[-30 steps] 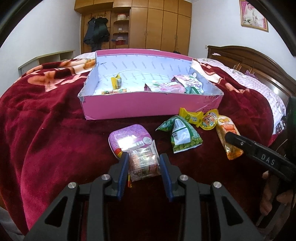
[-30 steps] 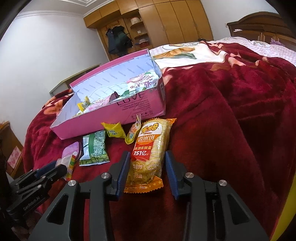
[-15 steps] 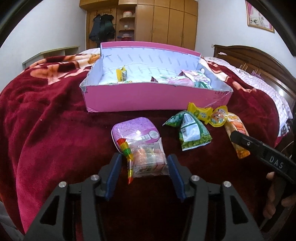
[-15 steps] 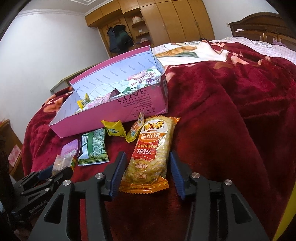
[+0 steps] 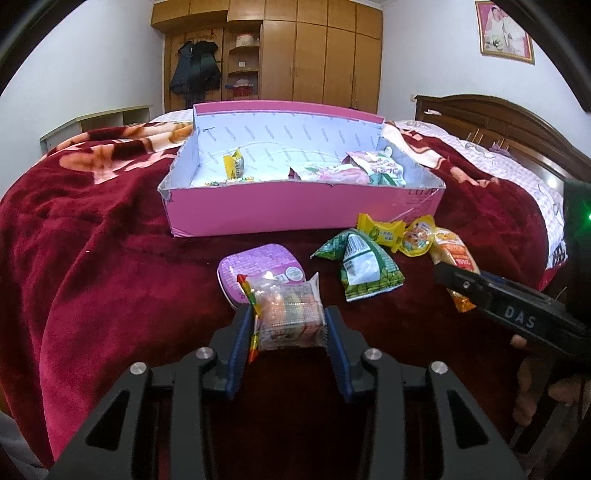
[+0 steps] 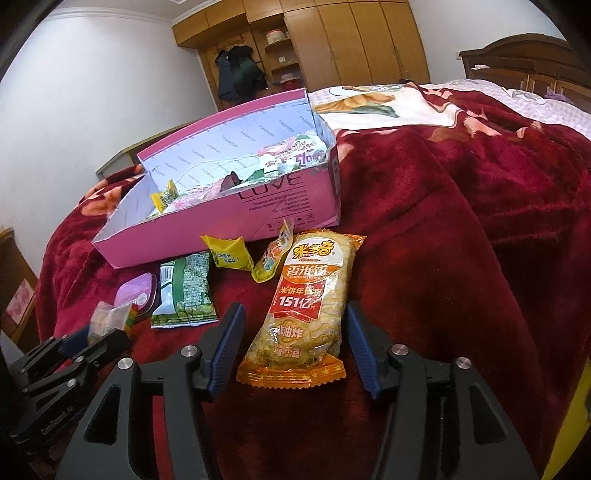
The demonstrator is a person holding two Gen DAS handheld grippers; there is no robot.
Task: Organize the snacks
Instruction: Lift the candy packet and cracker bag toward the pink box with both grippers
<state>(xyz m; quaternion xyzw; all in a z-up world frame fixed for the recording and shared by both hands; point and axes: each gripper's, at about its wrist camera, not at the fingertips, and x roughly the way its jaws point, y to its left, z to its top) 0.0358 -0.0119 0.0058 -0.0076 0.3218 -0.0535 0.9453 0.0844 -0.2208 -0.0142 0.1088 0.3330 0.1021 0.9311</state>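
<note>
We cannot read the small print on the pink box (image 6: 280, 206), and the clear candy packet (image 6: 107, 319) (left-hand edge) sits half hidden behind the left tongs (image 6: 94, 341).

Behind the bed's red blanket (image 5: 92, 229) — wooden wardrobe (image 5: 325, 59), dark coats (image 5: 194, 70) hanging, framed picture (image 5: 504, 31), carved headboard (image 5: 498, 122).

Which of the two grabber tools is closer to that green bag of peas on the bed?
Left, probably, though it is close. The green pea bag lies between them: just ahead and right of the left gripper, while the right gripper straddles the rice cracker pack beside it.
</note>
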